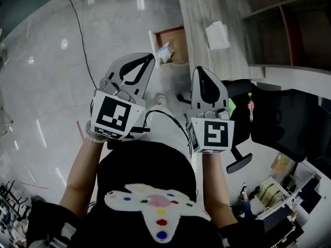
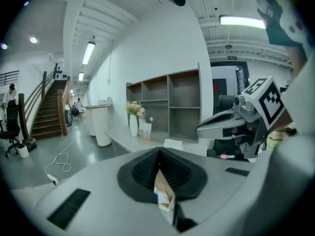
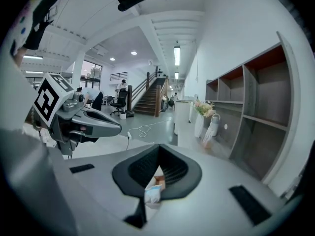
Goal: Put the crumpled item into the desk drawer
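In the head view the crumpled white-and-blue item (image 1: 163, 52) lies in the open wooden drawer (image 1: 176, 37) on the left side of the grey desk (image 1: 204, 30), far below. Both grippers are held up close to the head, well above the drawer and apart from the item. My left gripper (image 1: 149, 57) has its jaws shut with nothing held. My right gripper (image 1: 199, 68) beside it also looks shut and empty. Through the slit under each gripper's jaws I see the item (image 2: 164, 196) (image 3: 152, 193) down in the drawer. The other gripper shows in each gripper view: right gripper (image 2: 231, 124), left gripper (image 3: 83, 119).
A white folded paper (image 1: 217, 35) lies on the desk top. Open shelves (image 1: 289, 14) stand behind the desk. A black office chair (image 1: 289, 123) and a bottle (image 1: 251, 106) are at the right. A cable (image 1: 77, 19) runs over the glossy floor. A vase of flowers (image 2: 134, 117) stands on the desk.
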Action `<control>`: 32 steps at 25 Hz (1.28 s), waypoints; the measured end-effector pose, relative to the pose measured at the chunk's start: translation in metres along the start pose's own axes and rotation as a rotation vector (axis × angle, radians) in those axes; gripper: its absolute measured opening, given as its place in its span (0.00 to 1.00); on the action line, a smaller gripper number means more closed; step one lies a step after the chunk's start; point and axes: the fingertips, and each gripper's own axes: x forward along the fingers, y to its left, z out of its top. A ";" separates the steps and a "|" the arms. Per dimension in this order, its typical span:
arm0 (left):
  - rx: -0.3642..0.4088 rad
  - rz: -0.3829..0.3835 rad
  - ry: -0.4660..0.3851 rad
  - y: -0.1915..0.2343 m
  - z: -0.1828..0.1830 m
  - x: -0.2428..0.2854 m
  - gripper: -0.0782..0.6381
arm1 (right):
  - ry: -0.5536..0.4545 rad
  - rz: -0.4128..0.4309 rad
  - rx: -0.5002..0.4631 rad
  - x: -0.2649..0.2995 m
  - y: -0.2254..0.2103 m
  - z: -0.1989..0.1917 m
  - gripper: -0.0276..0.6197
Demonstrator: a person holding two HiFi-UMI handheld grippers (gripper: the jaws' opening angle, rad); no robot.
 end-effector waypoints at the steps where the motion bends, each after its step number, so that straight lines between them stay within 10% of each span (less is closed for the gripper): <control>1: -0.001 0.001 -0.007 0.000 0.003 -0.002 0.13 | -0.002 0.004 -0.001 -0.002 0.002 0.004 0.05; 32: -0.007 0.017 -0.078 0.010 0.036 -0.038 0.13 | -0.020 0.001 -0.047 -0.019 0.009 0.031 0.05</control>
